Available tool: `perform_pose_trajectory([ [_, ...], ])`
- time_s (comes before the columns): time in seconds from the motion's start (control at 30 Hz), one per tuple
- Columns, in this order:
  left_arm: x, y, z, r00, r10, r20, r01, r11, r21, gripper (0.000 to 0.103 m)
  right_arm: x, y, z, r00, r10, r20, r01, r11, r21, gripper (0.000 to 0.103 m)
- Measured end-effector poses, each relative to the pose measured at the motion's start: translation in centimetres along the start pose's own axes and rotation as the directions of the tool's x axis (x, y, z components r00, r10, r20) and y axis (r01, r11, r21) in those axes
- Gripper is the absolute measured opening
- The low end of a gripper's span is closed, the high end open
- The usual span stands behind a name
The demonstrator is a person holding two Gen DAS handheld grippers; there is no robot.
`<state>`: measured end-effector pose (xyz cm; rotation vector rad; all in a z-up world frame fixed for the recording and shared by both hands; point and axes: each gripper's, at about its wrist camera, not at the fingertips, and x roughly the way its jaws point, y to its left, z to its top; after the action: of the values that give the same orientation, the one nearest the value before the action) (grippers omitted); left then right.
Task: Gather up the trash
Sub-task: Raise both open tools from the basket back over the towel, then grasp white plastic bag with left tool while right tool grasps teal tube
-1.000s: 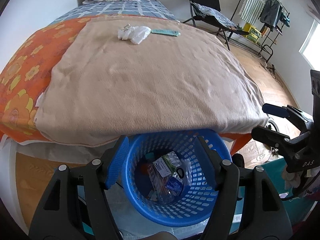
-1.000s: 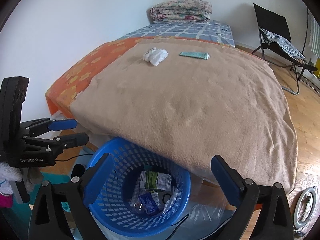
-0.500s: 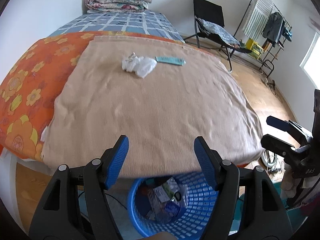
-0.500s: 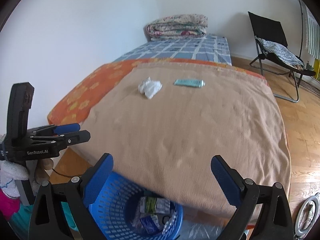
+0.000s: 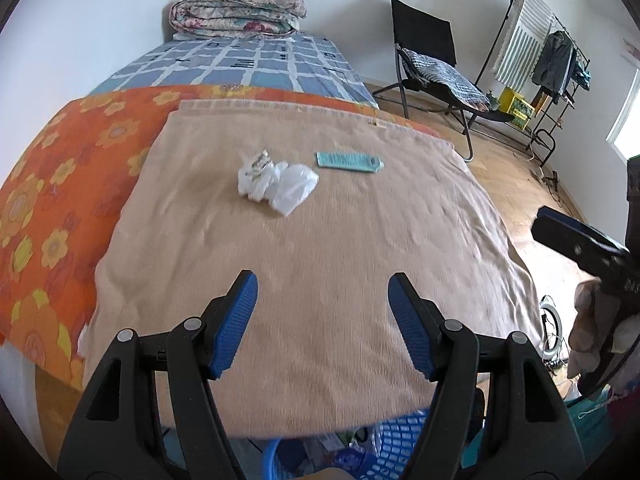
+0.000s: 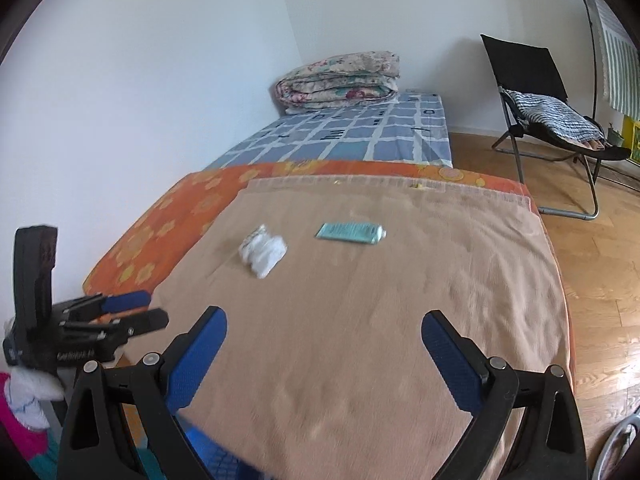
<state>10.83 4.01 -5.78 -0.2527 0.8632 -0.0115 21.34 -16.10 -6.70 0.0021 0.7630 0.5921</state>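
Observation:
On the tan blanket (image 5: 320, 240) lie a crumpled white wad of tissue and plastic (image 5: 276, 184) (image 6: 262, 250) and, to its right, a flat teal tube (image 5: 348, 161) (image 6: 350, 233). My left gripper (image 5: 322, 284) hovers open over the blanket's near part, well short of both, with nothing between its blue pads. My right gripper (image 6: 324, 320) is also open and empty, spread wider, at a similar distance. Each shows in the other's view: the right gripper (image 5: 568, 236) at the right edge, the left gripper (image 6: 146, 309) at the left. The blue trash basket (image 5: 384, 440) (image 6: 216, 456) peeks out below the bed's near edge.
The bed runs away from me along a white wall, with an orange flowered sheet (image 5: 60, 168), a blue checked cover and a folded quilt (image 5: 240, 12) at the far end. A black folding chair (image 6: 540, 92) and a clothes rack (image 5: 552, 60) stand on the wooden floor to the right.
Both grippers have risen and moved forward from above the basket to over the blanket. The basket has slid to the bottom edge; tissue and tube look nearer. Jaws unchanged.

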Motion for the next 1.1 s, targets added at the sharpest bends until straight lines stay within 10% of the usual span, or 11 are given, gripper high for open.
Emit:
perform_pose_trajectory([
  [1.1, 14.6, 6.0, 7.5, 0.997, -0.026, -0.068, 0.007, 0.966, -0.260, 0.070, 23.3, -9.5, 6.4, 0.990, 0.064, -0.125, -0.028, 0.962, 0.271, 0.065],
])
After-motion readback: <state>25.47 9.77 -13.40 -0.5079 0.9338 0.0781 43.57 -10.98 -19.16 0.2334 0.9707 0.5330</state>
